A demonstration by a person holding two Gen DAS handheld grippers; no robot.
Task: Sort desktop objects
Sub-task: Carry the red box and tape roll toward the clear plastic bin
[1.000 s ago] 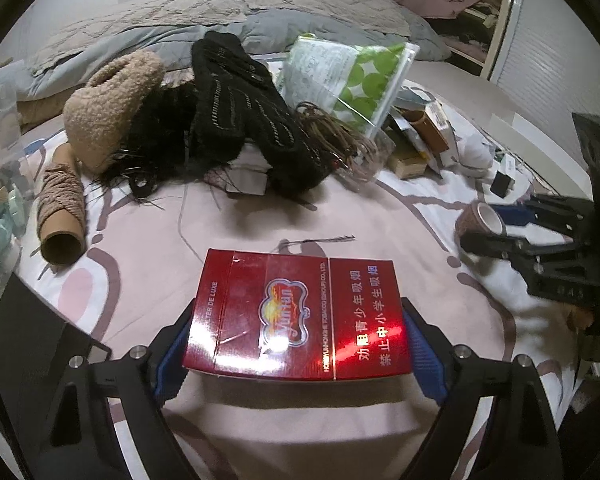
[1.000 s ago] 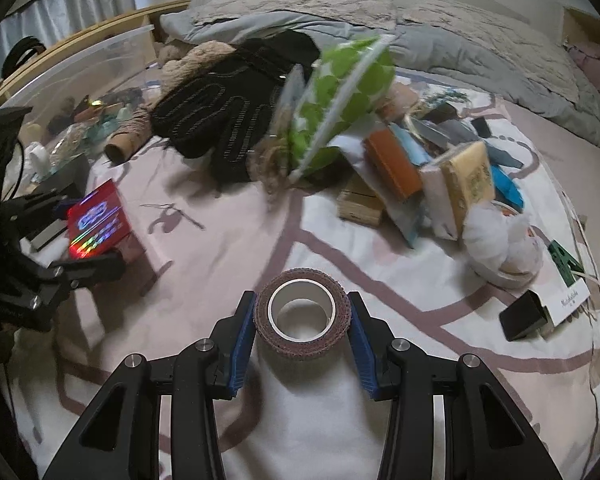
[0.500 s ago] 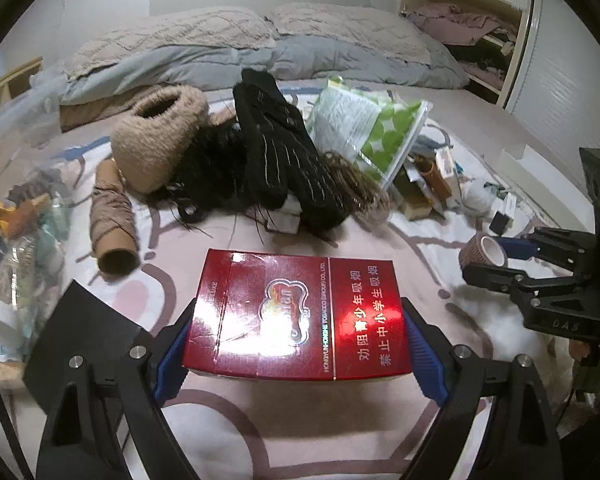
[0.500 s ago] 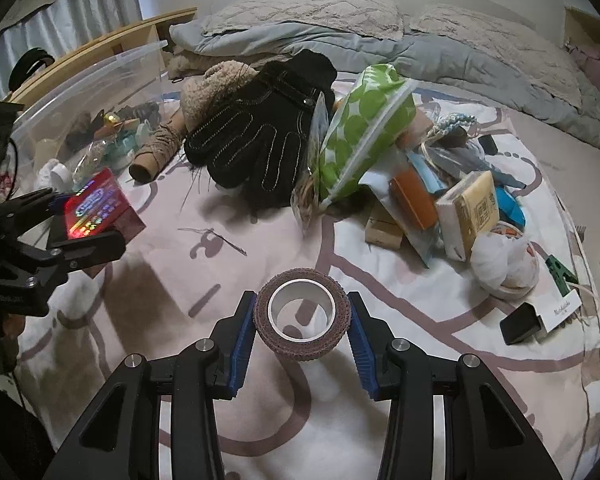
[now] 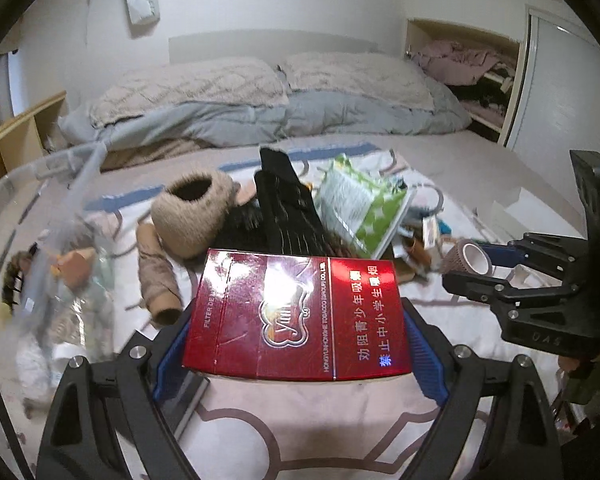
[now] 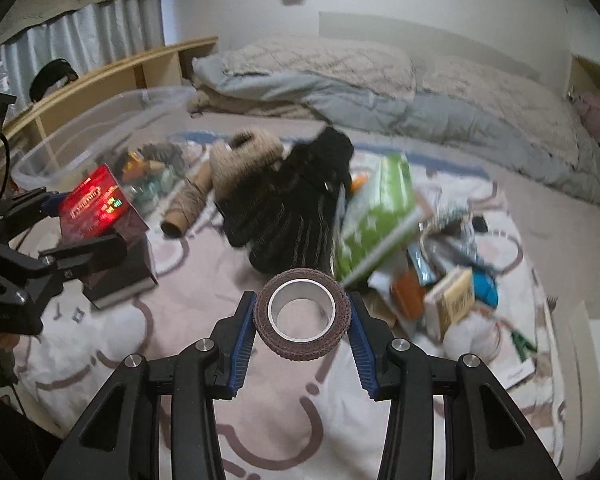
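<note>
clear bin: seen at far left on the bed, already holding odds and ends; probably the drop spot, though that's only guessed from the task.

left gripper: clamped across the short ends of the red cigarette carton, blue pads pressed flat on both sides, carton held up off the bedspread just right of the bin.

red cigarette carton: light cardboard under glossy film, so it's judged stiff along the length but slick and easy to dent. The end-to-end grip suits it; a hard squeeze on the broad faces would likely cave them in.

yarn cone: left lying on the bedspread, well apart from either gripper.

pile in the middle: fuzzy tan pouch, black gloves and a green-and-white packet heaped together, all soft or floppy, best pinched at a thick fold.

right gripper: closed on the tape roll, pads set on opposite sides of the outer rim, hole facing the camera, roll carried above the bedspread.

tape roll: light, with a rigid core and grippy textured wrap, so slipping isn't expected; the across-the-diameter hold looks right.

small boxes: left scattered at right, untouched.
</note>
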